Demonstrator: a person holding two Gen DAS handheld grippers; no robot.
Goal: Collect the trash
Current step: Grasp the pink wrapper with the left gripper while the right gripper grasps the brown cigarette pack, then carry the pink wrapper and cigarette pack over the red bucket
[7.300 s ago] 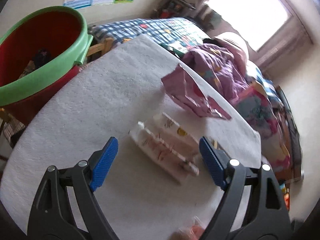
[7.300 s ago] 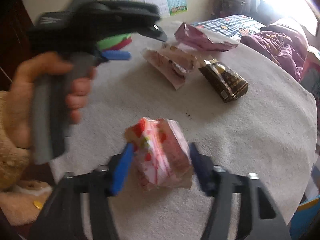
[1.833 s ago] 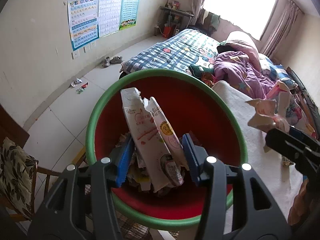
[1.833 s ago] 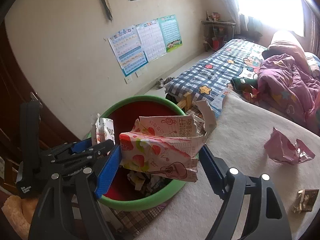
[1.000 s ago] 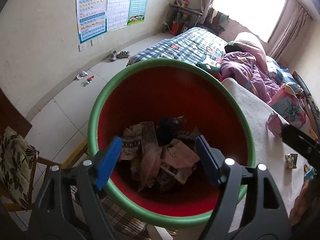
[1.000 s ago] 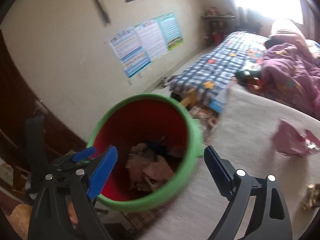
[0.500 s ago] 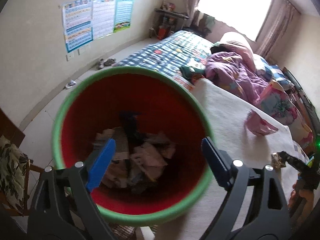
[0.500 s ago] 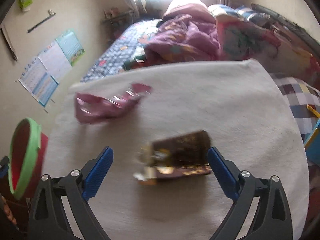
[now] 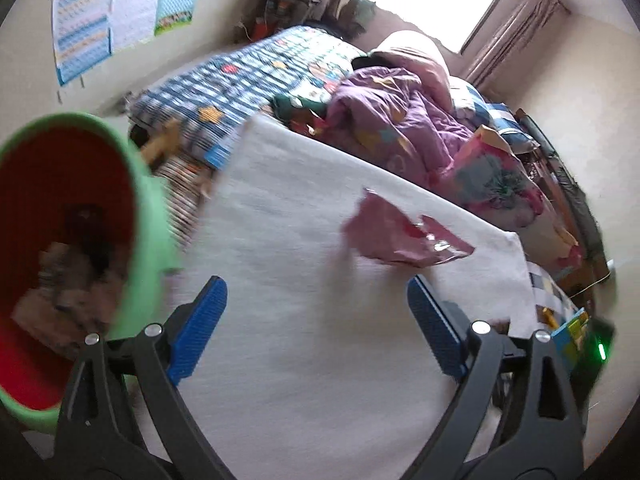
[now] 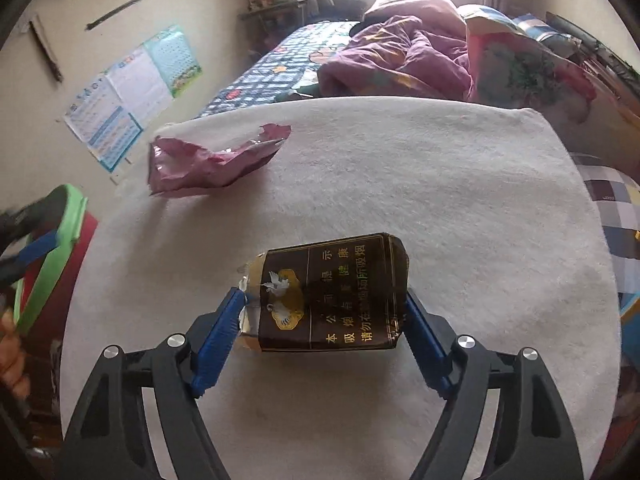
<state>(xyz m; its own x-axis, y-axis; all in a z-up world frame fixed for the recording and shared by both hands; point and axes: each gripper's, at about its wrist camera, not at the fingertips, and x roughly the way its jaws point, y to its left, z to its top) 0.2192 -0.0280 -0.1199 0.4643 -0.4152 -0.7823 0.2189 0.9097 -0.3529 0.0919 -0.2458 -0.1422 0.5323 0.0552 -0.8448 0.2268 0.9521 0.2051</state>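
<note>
Right wrist view: your right gripper (image 10: 322, 322) jaws just closing, pads touching both ends of dark cigarette pack (image 10: 328, 294), near-centre on table (image 10: 460, 200). Pack light, crushable: squeeze gently. Left gripper (image 9: 316, 328) wide, empty; pink wrapper (image 9: 400, 236) far right.

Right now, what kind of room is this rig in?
A lived-in bedroom, most likely. A bed with a checked blanket and a rumpled purple quilt stands behind the cloth-covered table, and study charts hang on the wall.
</note>
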